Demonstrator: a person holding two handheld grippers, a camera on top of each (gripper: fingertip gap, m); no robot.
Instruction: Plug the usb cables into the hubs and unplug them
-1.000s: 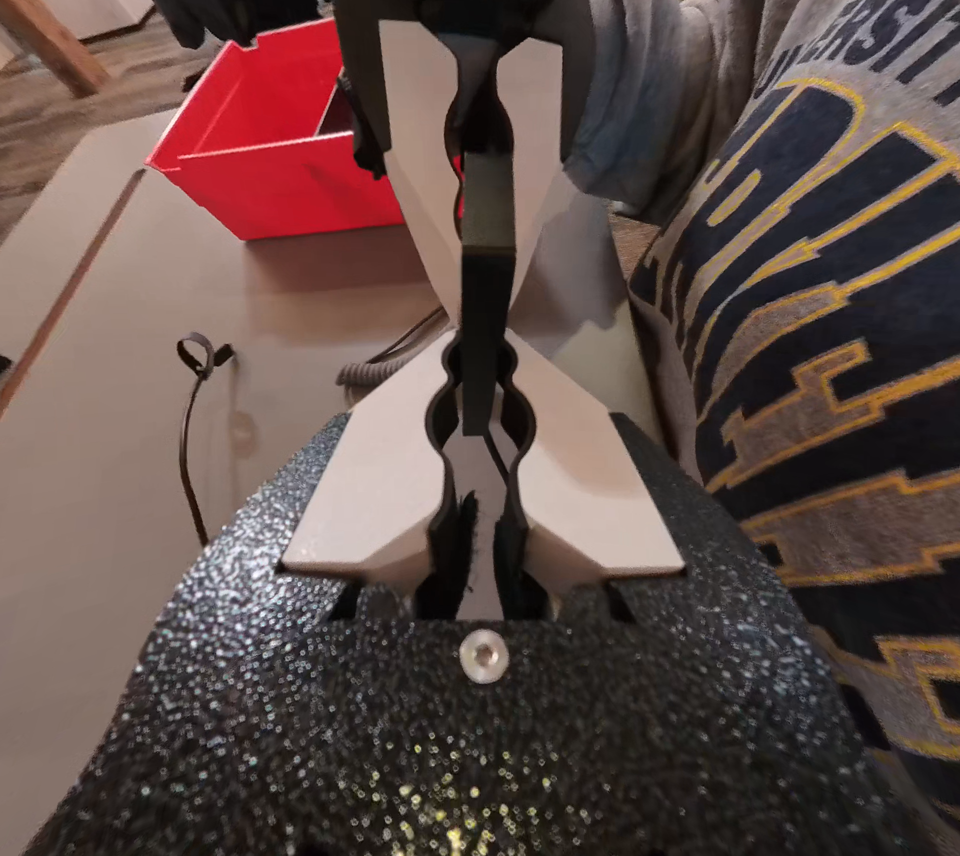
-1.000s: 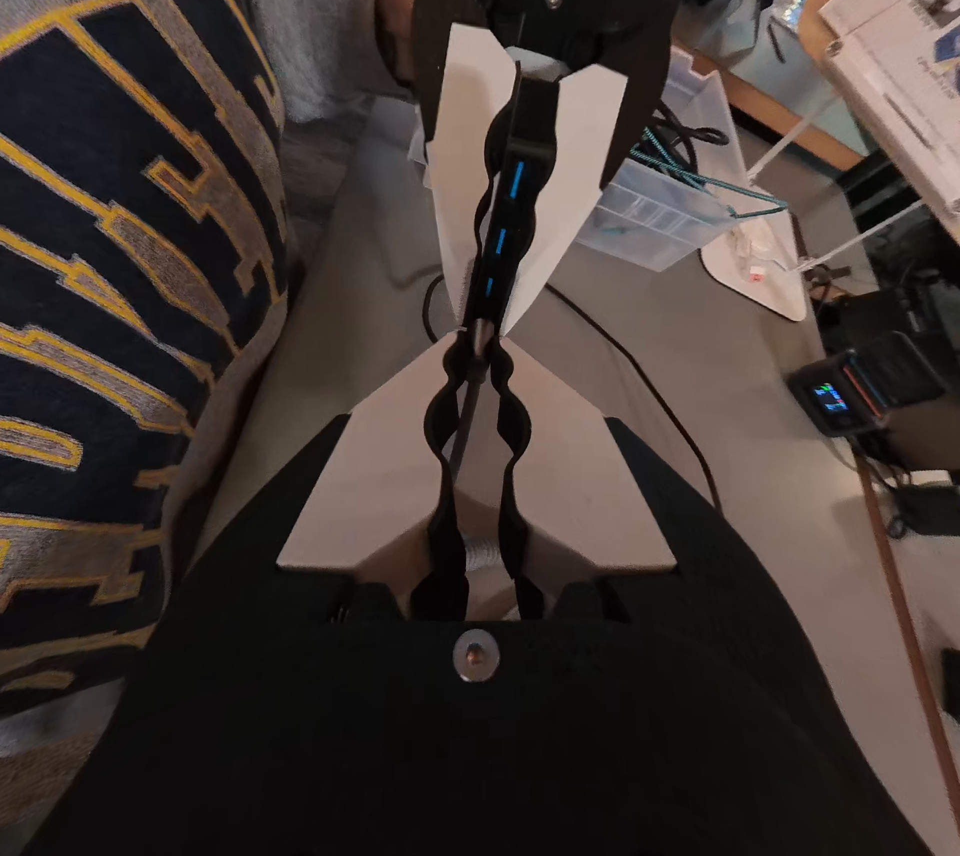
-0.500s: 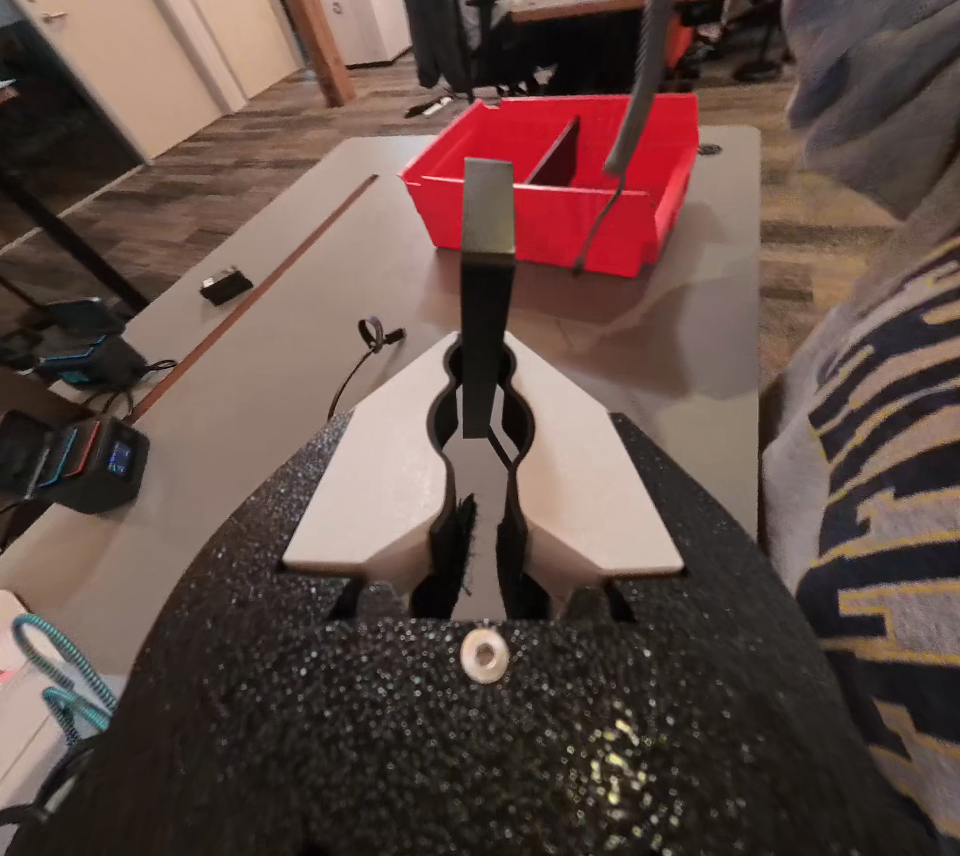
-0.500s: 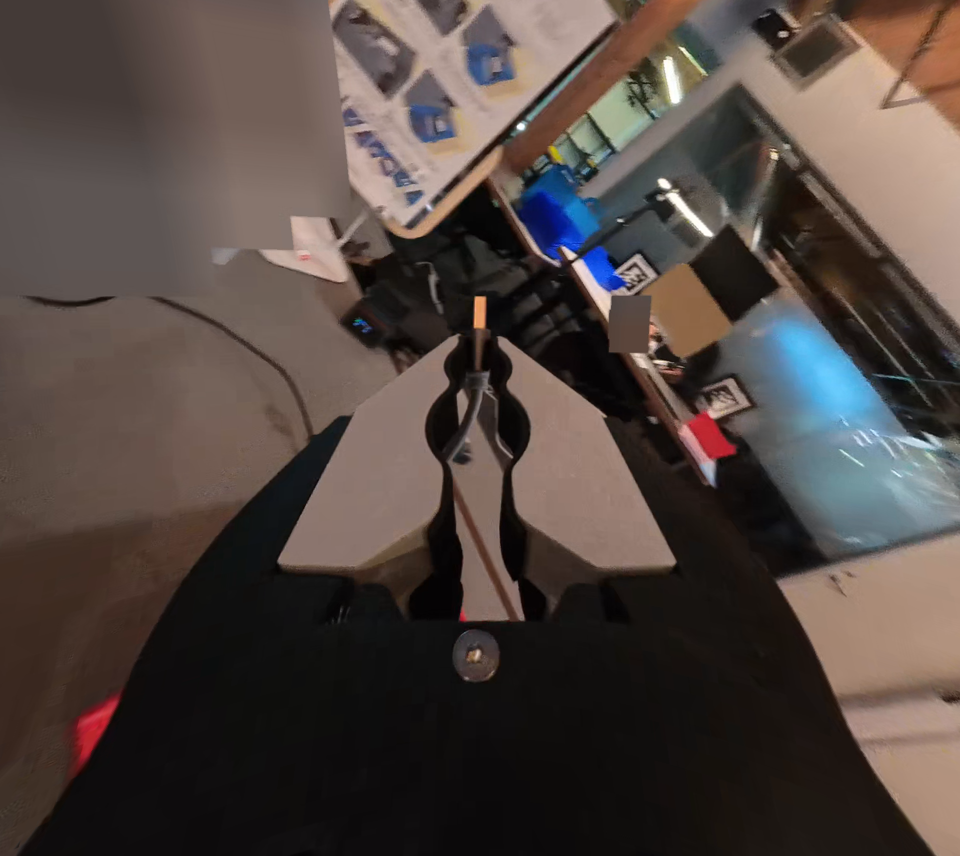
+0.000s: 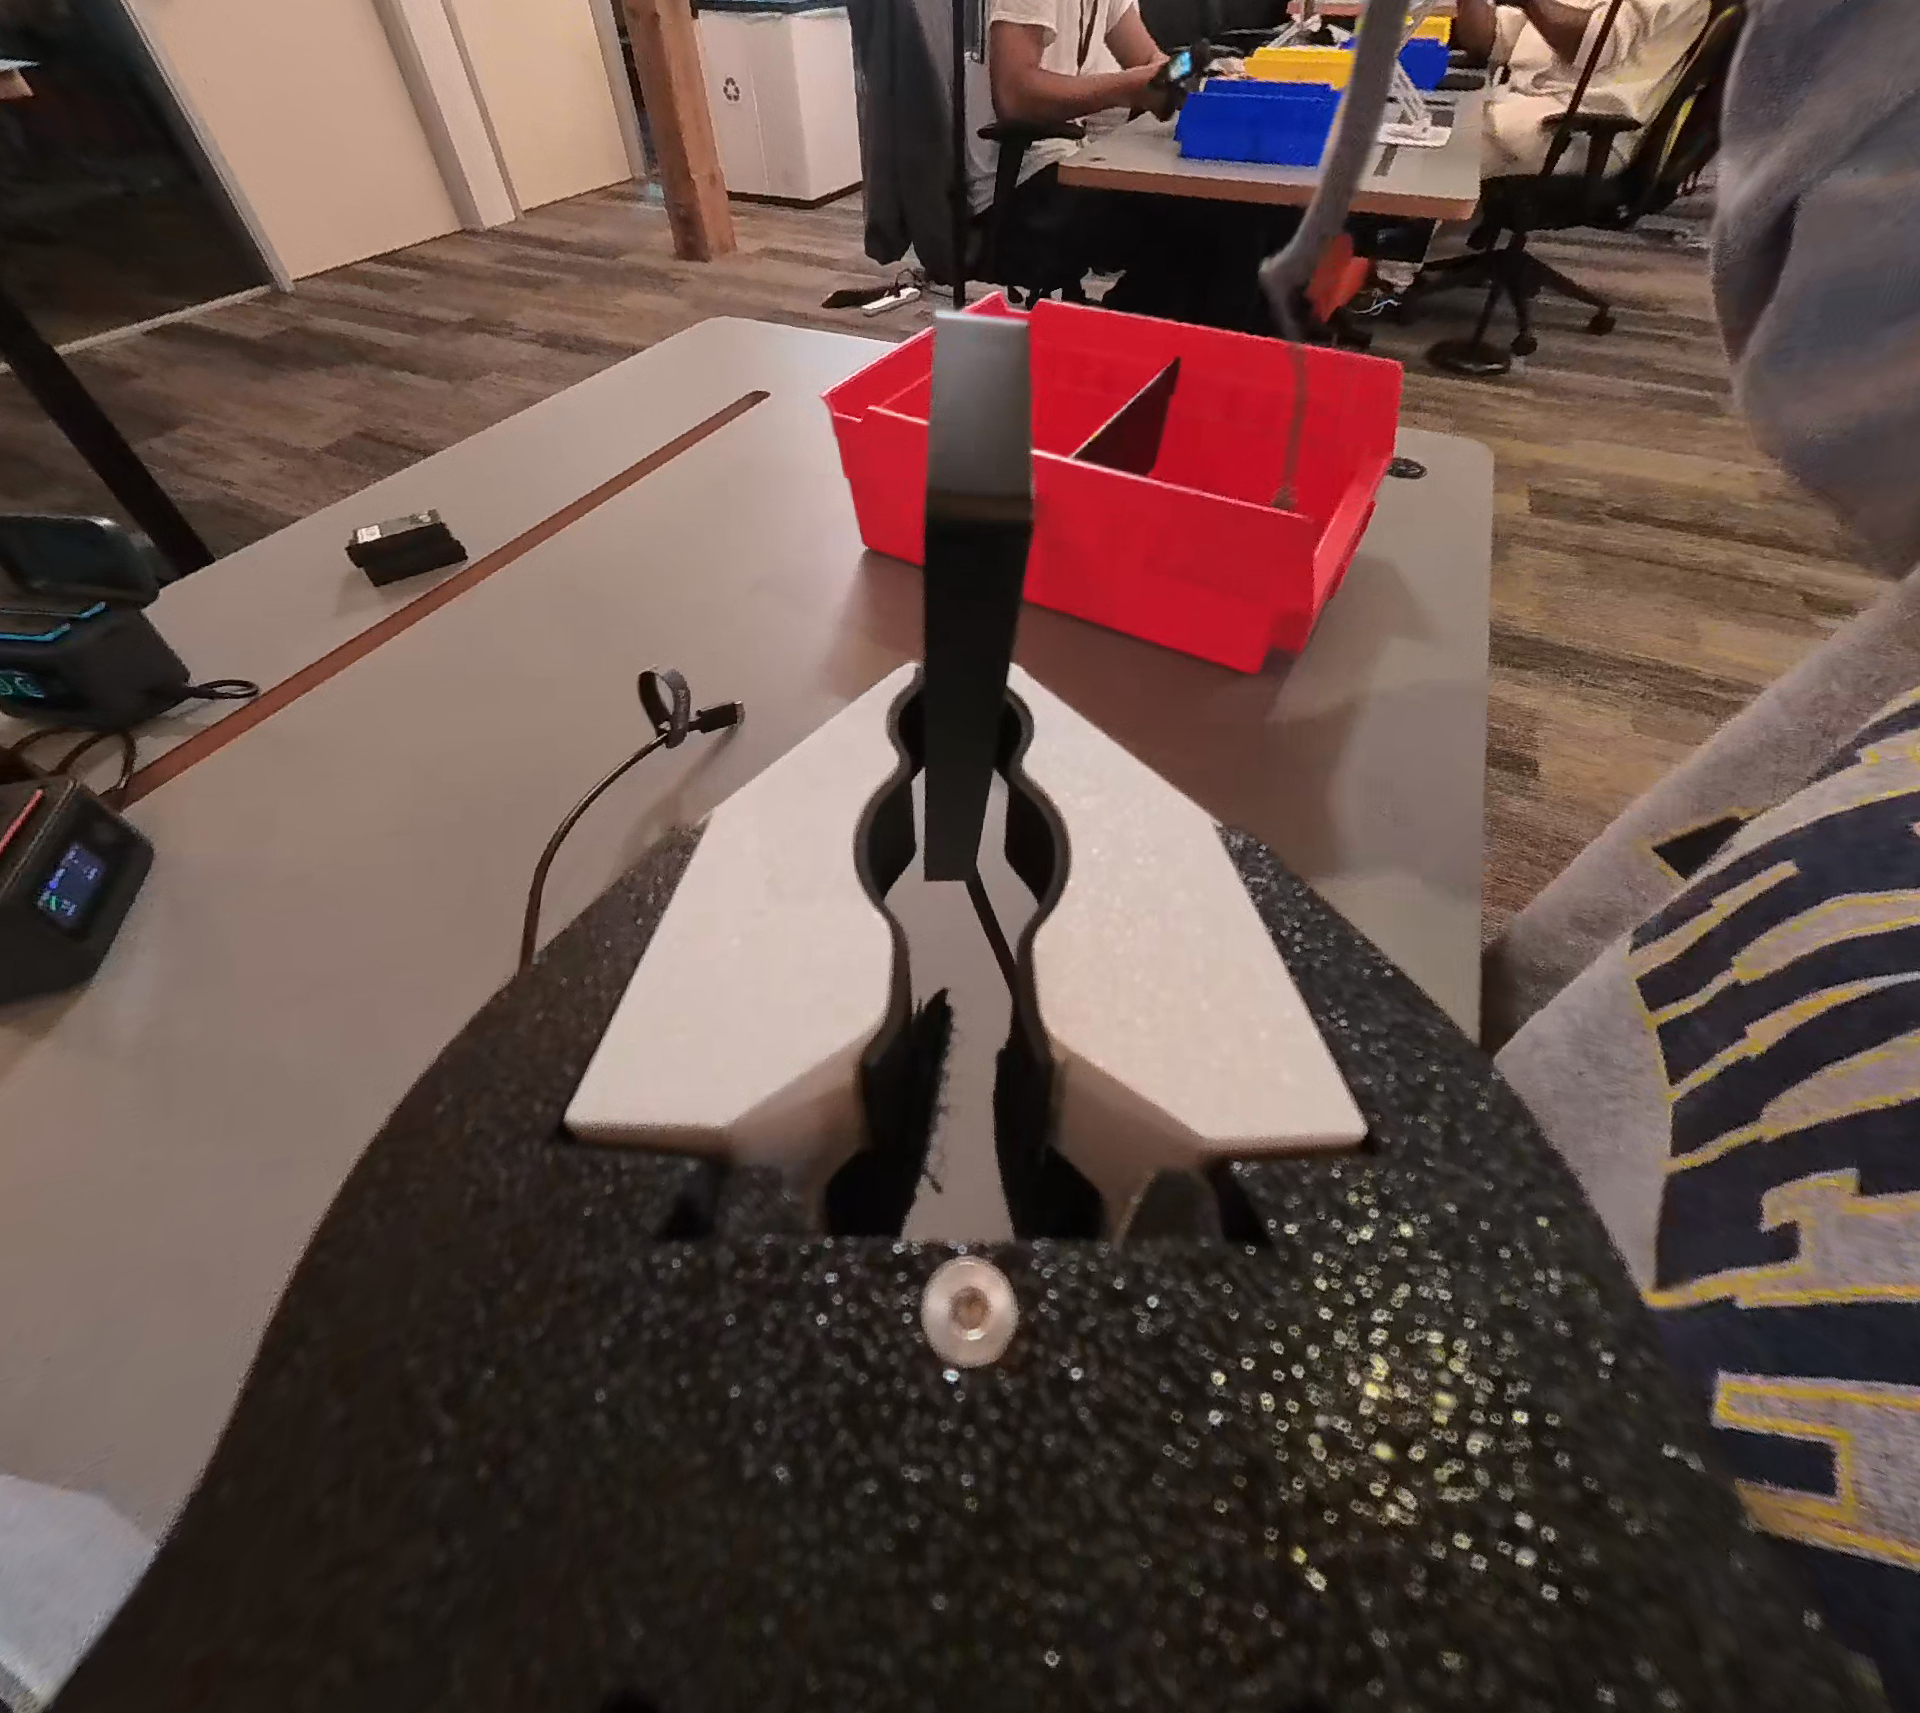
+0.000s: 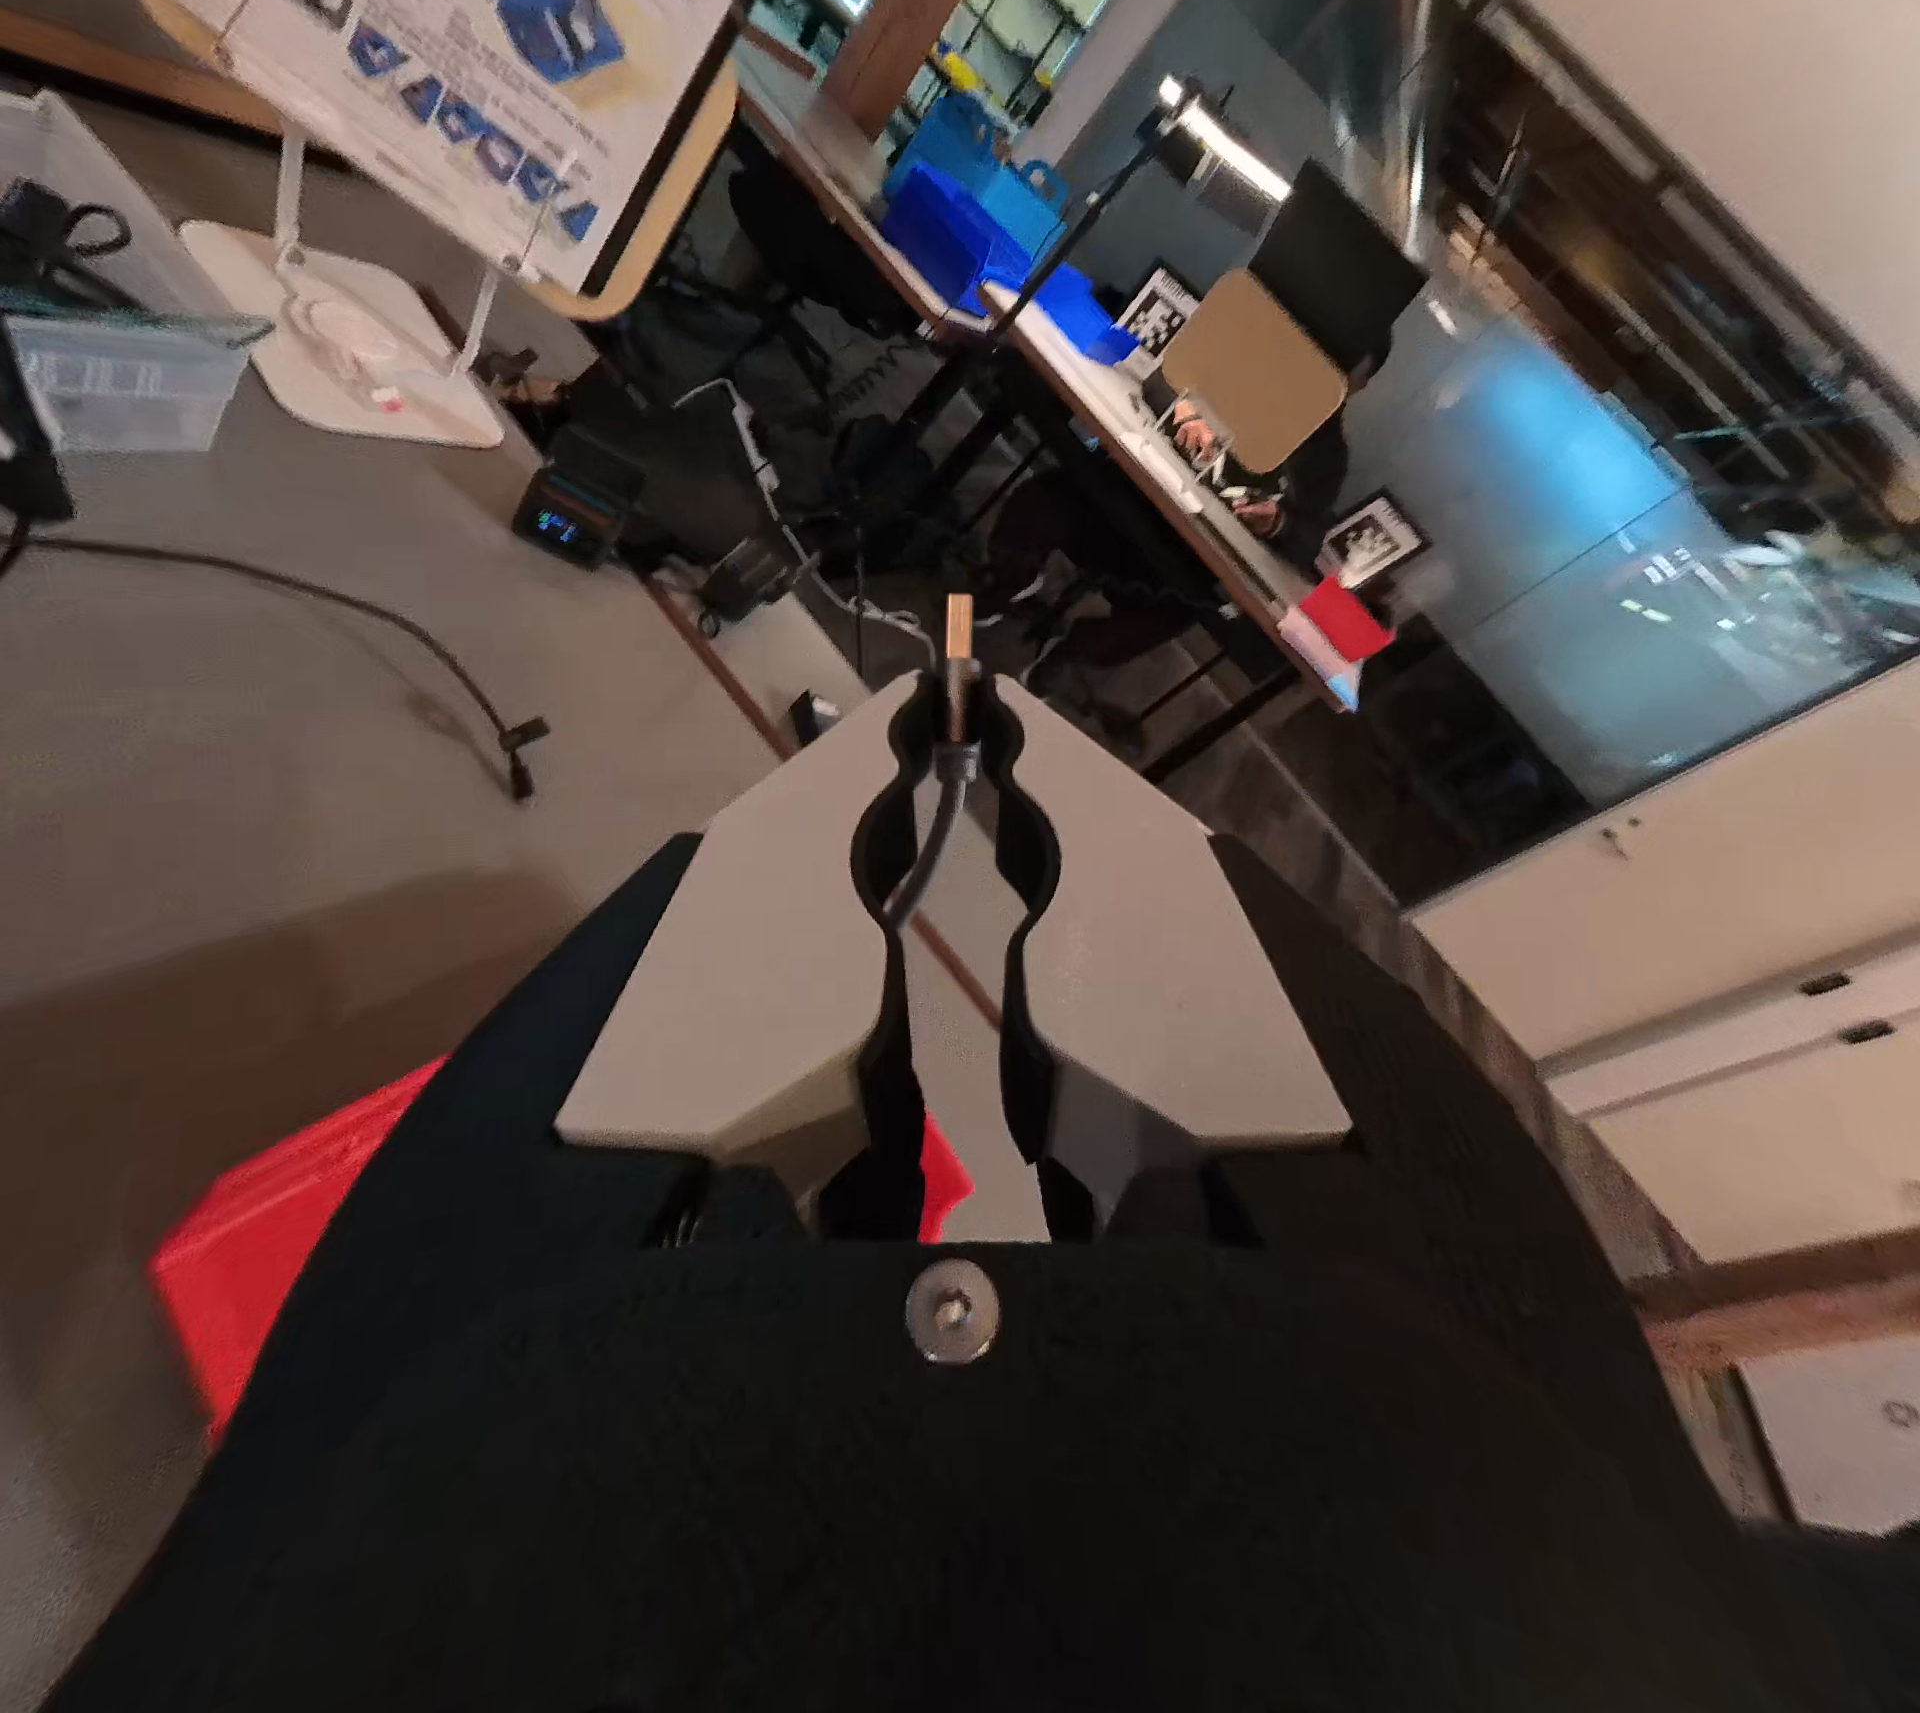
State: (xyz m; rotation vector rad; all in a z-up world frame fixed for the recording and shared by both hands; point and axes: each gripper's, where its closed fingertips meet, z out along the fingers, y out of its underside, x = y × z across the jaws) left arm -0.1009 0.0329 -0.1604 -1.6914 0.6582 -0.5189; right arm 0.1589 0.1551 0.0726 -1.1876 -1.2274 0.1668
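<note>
Since your left gripper (image 5: 971, 718) is clamped on the USB hub (image 5: 977, 541) sticking out at 12 o'clock and your right gripper (image 6: 958, 707) pinches the USB plug (image 6: 958, 624), square them up before pushing.

Plug (image 6: 958, 624) and hub (image 5: 977, 520) now apart.

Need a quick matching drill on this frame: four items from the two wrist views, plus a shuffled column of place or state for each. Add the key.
Items
1. hub
2. USB plug
3. red bin
4. loose black cable

Place or state
A. lies on the table, held by nothing
B. clamped upright in the left gripper
C. sticks out past the tips of the right gripper
D. stands on the table behind the hub, divider inside

Pairs: 1-B, 2-C, 3-D, 4-A
</note>
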